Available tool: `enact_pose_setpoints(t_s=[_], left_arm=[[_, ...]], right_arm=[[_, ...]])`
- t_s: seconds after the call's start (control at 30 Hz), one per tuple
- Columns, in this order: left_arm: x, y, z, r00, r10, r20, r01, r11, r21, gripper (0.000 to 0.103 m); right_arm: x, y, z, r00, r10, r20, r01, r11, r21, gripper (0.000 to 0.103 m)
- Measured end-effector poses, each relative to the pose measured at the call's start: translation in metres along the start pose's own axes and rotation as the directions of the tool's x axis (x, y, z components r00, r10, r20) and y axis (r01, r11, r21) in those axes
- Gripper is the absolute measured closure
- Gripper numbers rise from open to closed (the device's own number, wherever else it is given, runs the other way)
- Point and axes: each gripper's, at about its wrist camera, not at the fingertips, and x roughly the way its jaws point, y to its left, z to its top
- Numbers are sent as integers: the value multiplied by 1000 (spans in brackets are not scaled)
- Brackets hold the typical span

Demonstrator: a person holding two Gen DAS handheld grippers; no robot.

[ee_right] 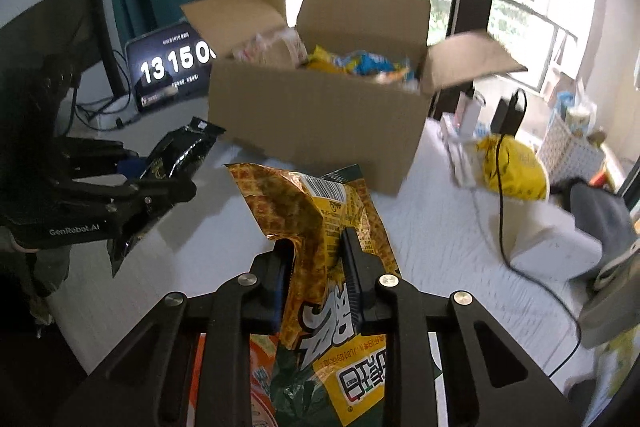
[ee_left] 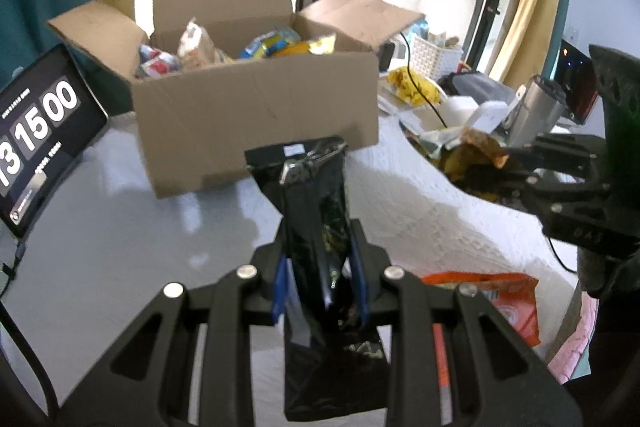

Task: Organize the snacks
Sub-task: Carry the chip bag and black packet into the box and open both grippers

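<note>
An open cardboard box point(ee_left: 256, 123) with several snack packs inside stands on the white table; it also shows in the right wrist view point(ee_right: 320, 131). My left gripper point(ee_left: 320, 267) is shut on a black snack bag point(ee_left: 316, 211), held upright in front of the box; the bag also shows in the right wrist view point(ee_right: 172, 163). My right gripper point(ee_right: 320, 263) is shut on a yellow and green snack bag point(ee_right: 320, 211), held above the table to the right of the left gripper. That bag appears in the left wrist view point(ee_left: 468, 155). An orange snack bag point(ee_left: 508, 303) lies on the table below.
A tablet point(ee_left: 36, 131) showing a clock leans at the left of the box. A yellow bag point(ee_right: 512, 167), a white basket point(ee_right: 572, 143), cables and clutter lie at the right. A window and curtains stand behind the box.
</note>
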Motion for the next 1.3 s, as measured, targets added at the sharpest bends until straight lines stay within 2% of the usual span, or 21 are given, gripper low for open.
enact_pose_setpoints(t_s=[0.4,0.9,1.3], left_arm=[[-24,31,33,996,28,80,-28,1000,-3,76],[-41,78,93,975,92,201,-88,996,-27,76],[-20,114,152,966,115,231,-109,993,-39,76]], right_arm=[[-10,1,50,996,-9,93,12,999,-30,77],[6,4,111,982,-9,187,22,997,-68,77],[32,-13,161,970,-18,242,35,997,-69,77]])
